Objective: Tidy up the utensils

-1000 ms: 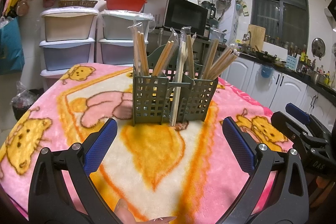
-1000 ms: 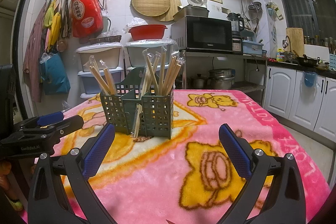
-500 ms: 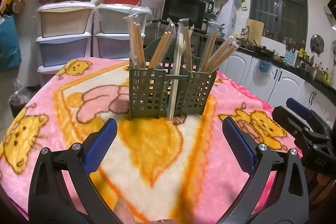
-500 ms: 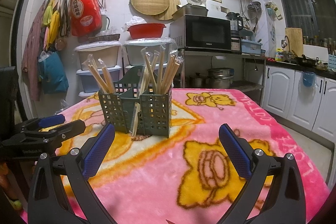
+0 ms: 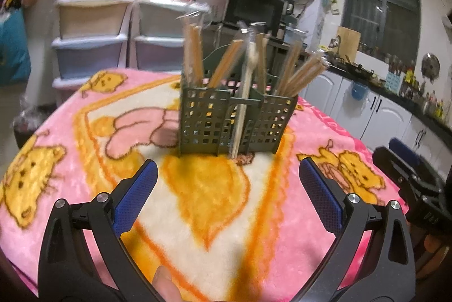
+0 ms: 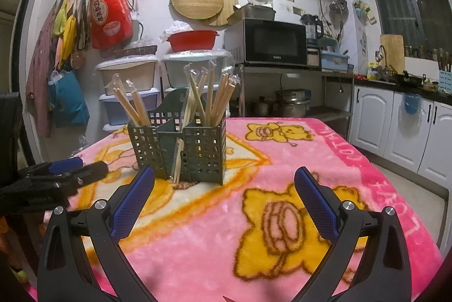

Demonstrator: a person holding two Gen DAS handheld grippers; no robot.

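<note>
The left tool (image 5: 227,194) has edged closer to the green caddy (image 5: 236,122), mid-counter, chopsticks (image 6: 209,97) apparently all slotted; both it and the right tool (image 6: 224,198) gape, released, holding nothing.

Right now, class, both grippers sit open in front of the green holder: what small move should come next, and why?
Probably ease the left gripper forward toward the wrapped chopsticks standing outside the green holder, in its front gap. Both grippers are open and empty, and that pair alone is not in a compartment.
</note>
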